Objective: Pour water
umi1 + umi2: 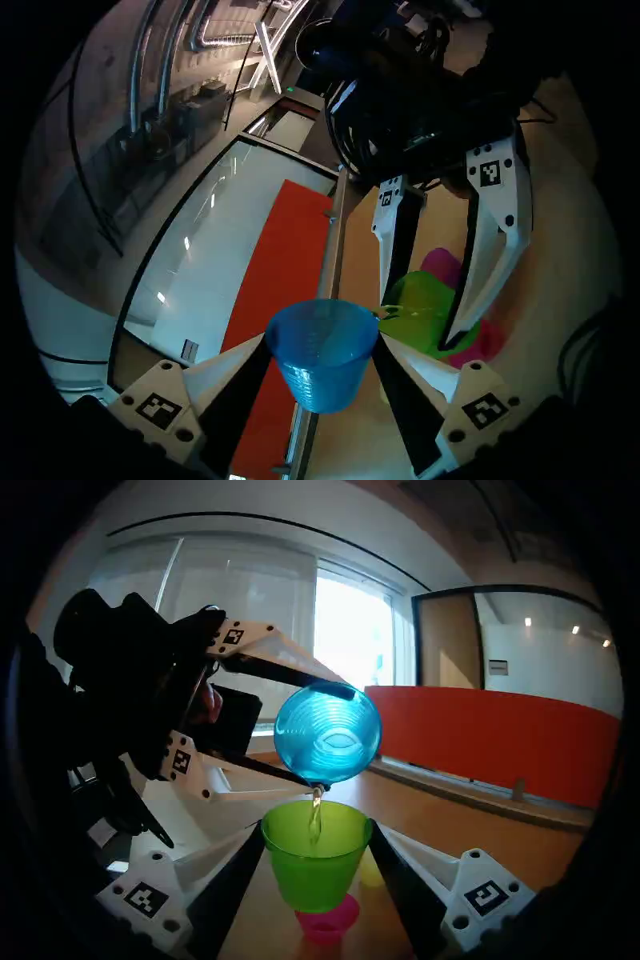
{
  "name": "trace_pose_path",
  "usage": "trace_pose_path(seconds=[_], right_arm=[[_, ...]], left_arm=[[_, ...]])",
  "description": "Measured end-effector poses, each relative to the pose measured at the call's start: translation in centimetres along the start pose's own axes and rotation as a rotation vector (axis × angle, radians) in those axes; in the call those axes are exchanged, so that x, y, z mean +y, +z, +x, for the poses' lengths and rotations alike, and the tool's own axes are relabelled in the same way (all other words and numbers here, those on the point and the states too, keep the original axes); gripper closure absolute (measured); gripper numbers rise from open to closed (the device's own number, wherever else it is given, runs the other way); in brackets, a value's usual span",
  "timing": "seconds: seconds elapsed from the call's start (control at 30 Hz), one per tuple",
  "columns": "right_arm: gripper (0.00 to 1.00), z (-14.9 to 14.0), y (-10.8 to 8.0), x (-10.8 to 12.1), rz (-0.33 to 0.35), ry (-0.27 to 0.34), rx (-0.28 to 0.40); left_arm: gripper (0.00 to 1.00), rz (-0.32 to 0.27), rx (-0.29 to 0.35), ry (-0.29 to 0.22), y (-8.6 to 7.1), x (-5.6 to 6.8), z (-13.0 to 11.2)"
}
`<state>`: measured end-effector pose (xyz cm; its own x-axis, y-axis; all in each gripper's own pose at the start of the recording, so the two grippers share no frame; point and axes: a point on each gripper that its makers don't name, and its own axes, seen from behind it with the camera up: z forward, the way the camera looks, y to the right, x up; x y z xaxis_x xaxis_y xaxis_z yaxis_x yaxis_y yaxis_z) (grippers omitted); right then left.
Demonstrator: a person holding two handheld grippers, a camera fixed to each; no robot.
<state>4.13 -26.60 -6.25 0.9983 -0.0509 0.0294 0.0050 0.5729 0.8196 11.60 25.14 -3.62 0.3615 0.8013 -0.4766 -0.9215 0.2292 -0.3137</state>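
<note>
My left gripper (322, 346) is shut on a blue cup (322, 364), which is tipped toward the other hand. In the right gripper view the blue cup (328, 732) lies on its side above a green cup (316, 864). A thin stream of water (315, 812) runs from its lip into the green cup. My right gripper (316, 840) is shut on the green cup and holds it upright. From the left gripper view, the right gripper (424, 320) grips the green cup (416, 308) just past the blue cup's rim.
Below the green cup, a pink cup (326, 922) and a yellow object (370, 870) sit on the wooden table (456, 828). An orange partition (496, 736) runs along the table's far edge, with windows behind. The pink cup (442, 266) lies under the right gripper.
</note>
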Motion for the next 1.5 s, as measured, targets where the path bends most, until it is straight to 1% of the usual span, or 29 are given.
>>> trace_pose_path(seconds=[0.3, 0.5, 0.7, 0.8, 1.07, 1.3, 1.5], right_arm=[[0.06, -0.02, 0.07, -0.04, 0.001, 0.000, 0.002], [0.06, 0.17, 0.08, -0.10, 0.002, 0.000, 0.003], [0.06, 0.17, 0.05, -0.12, 0.002, -0.003, 0.004], [0.06, 0.11, 0.03, -0.08, 0.002, -0.001, 0.005], [0.06, -0.03, 0.04, -0.01, 0.001, -0.001, 0.005], [0.06, -0.10, 0.03, 0.06, -0.002, -0.002, 0.007], [0.06, -0.15, 0.11, 0.11, -0.003, -0.002, 0.005]], left_arm=[[0.15, 0.005, -0.002, 0.021, -0.17, -0.03, 0.21], [0.15, 0.005, -0.002, 0.038, -0.23, 0.17, 0.25], [0.15, 0.009, -0.001, 0.051, -0.29, -0.21, 0.41], [0.15, 0.010, -0.004, 0.062, -0.28, -0.38, 0.35], [0.15, 0.008, -0.012, 0.092, -0.10, -0.36, 0.19], [0.15, 0.015, -0.020, 0.125, -0.05, -0.68, 0.08], [0.15, 0.015, -0.021, 0.141, 0.00, -0.42, 0.19]])
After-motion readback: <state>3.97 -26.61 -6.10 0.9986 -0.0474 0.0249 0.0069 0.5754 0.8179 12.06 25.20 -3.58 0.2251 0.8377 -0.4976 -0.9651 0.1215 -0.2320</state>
